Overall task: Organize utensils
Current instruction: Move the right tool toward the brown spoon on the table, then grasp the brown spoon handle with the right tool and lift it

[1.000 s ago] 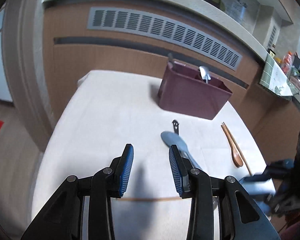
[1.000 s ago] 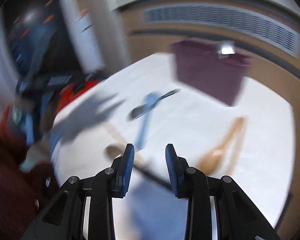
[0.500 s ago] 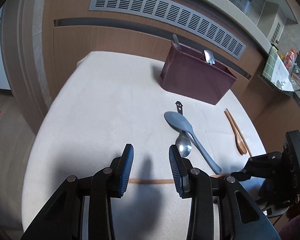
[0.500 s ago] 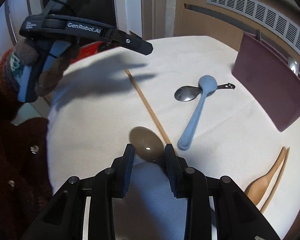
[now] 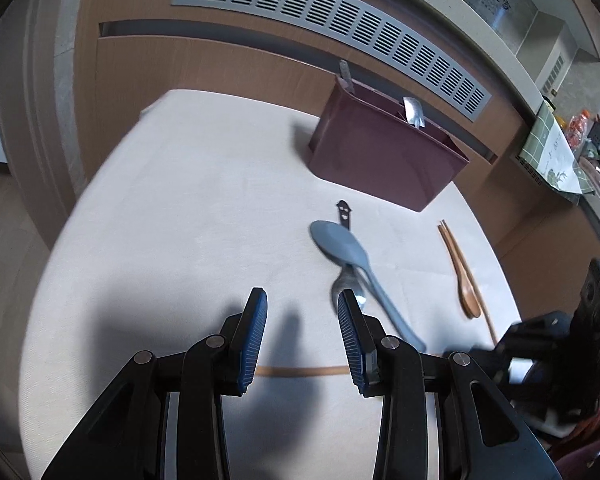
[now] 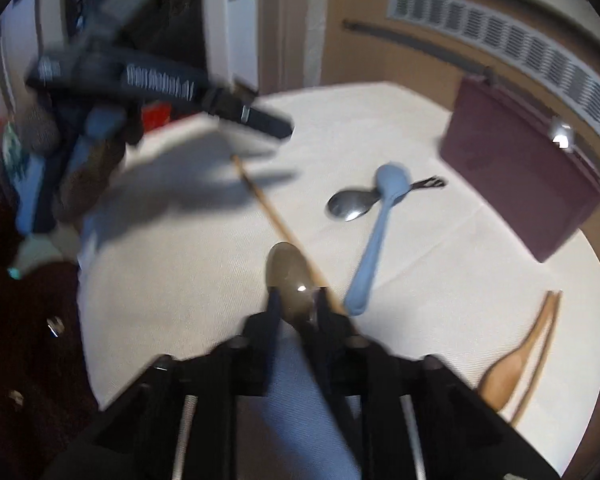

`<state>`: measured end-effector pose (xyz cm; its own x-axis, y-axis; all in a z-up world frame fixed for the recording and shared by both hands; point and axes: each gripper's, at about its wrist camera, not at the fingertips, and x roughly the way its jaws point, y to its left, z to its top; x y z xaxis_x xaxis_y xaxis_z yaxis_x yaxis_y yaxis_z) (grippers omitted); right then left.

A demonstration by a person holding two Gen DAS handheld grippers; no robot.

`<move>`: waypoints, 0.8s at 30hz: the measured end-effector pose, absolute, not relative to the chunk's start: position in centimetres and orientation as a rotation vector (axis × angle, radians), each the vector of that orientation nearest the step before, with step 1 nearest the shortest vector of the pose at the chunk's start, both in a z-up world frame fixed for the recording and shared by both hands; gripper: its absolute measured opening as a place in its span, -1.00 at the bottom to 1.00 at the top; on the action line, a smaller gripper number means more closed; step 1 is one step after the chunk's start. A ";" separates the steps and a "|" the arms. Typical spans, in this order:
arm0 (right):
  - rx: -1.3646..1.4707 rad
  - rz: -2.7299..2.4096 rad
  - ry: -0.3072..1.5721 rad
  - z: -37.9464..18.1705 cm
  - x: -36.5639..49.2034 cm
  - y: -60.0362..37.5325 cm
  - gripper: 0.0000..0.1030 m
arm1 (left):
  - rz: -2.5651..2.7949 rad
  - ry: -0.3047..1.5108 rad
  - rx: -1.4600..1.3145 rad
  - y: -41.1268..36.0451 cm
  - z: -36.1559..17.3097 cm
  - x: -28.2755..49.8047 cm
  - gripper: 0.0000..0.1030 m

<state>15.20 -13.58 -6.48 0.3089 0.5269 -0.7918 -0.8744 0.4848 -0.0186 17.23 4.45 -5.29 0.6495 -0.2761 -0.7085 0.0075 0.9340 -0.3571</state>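
Maroon utensil caddy (image 5: pixel 384 156): set at the table's far edge, against the wooden wall; passage behind it is blocked. Before the caddy, the approach is obstructed by a blue spoon (image 5: pixel 352 256) laid across a metal spoon (image 5: pixel 346 284). Left of the caddy, bare white tablecloth (image 5: pixel 188 216) is left open. Right of it, a wooden spoon (image 5: pixel 466 284) and chopstick are laid.

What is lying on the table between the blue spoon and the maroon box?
In the left wrist view, only the metal spoon's black smiley handle lies between the blue spoon and the maroon box; otherwise bare cloth.
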 end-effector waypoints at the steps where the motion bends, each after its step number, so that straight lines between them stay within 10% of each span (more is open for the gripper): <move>1: -0.469 0.946 0.806 -6.0 15.7 -14.3 -1.00 | -0.164 0.860 -0.338 4.1 -5.4 17.5 -0.26; 24: -0.554 1.038 0.868 -7.9 14.3 -12.3 -0.50 | -0.021 0.849 -0.307 7.0 -5.5 15.8 -0.26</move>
<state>14.31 -12.31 -7.88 0.2362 0.5051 -0.8301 -0.9064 0.4223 -0.0010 15.81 6.99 -5.53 0.6636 -0.1398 -0.7349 -0.1035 0.9558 -0.2753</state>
